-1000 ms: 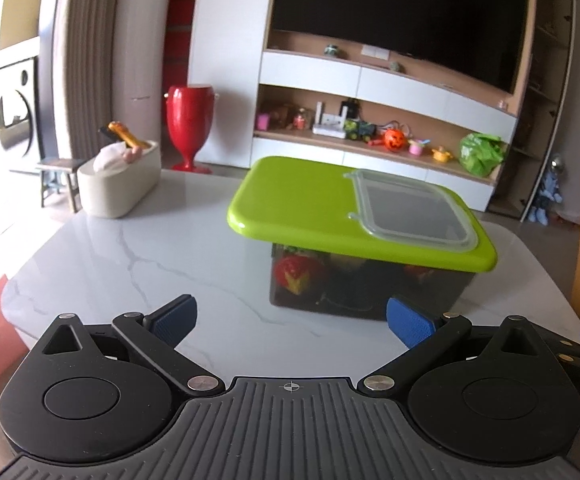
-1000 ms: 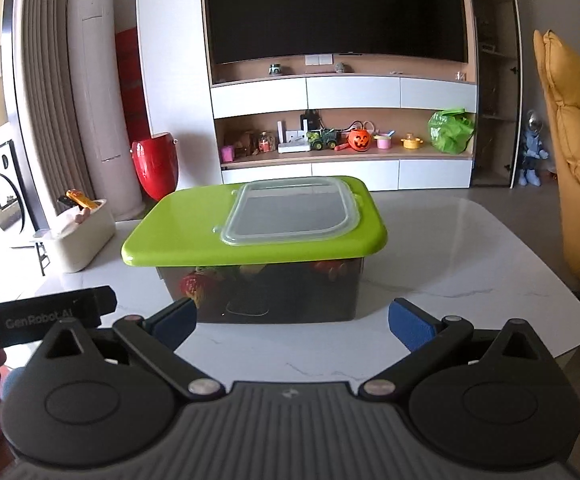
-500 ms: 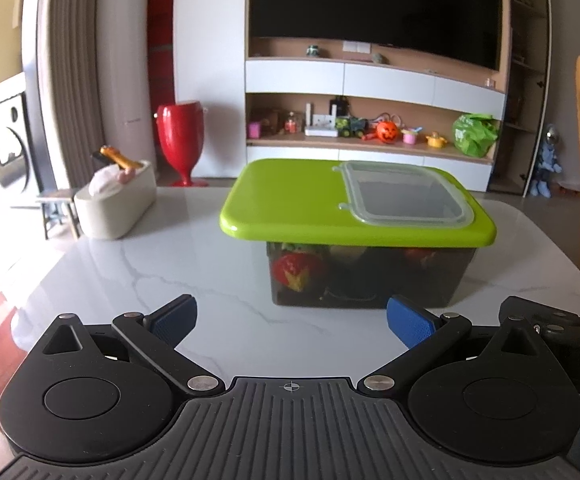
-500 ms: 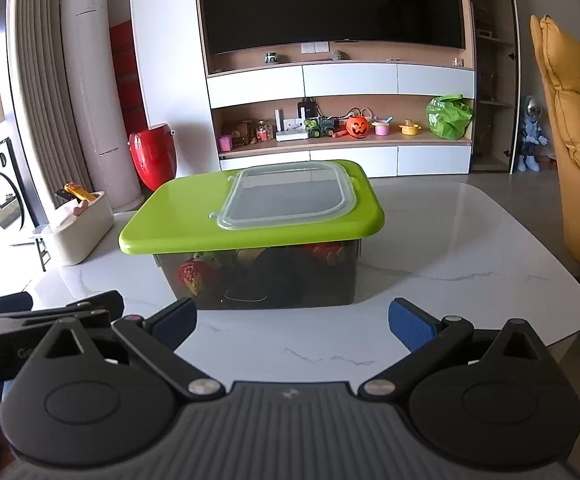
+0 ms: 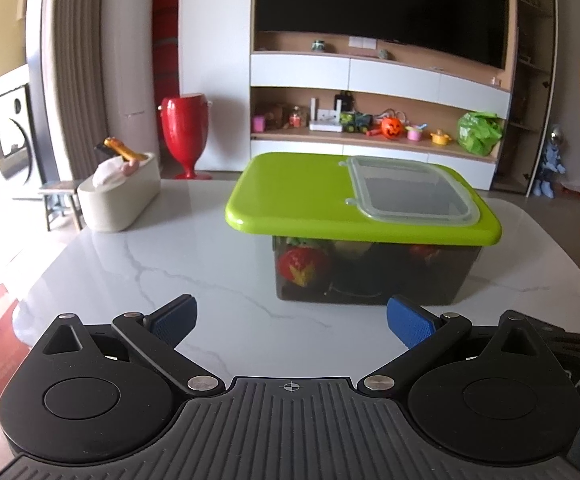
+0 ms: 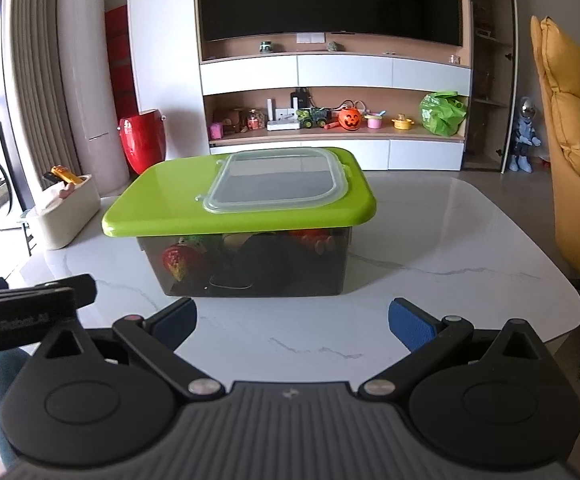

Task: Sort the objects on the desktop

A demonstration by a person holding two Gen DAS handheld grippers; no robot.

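Note:
A dark see-through storage box with a green lid stands on the white marble table. A clear flap in the lid lies shut. Toys show inside, among them a red strawberry. My left gripper is open and empty, held back from the box's front. My right gripper is open and empty too, beside the left one.
A cream oval tub with small items stands on the table's far left. A yellow armchair is at the right edge. A TV wall with toy shelves is behind.
Both grippers have drawn back and levelled out a little, so the box looks slightly farther. The box and tub have not moved. Both grippers stay open.

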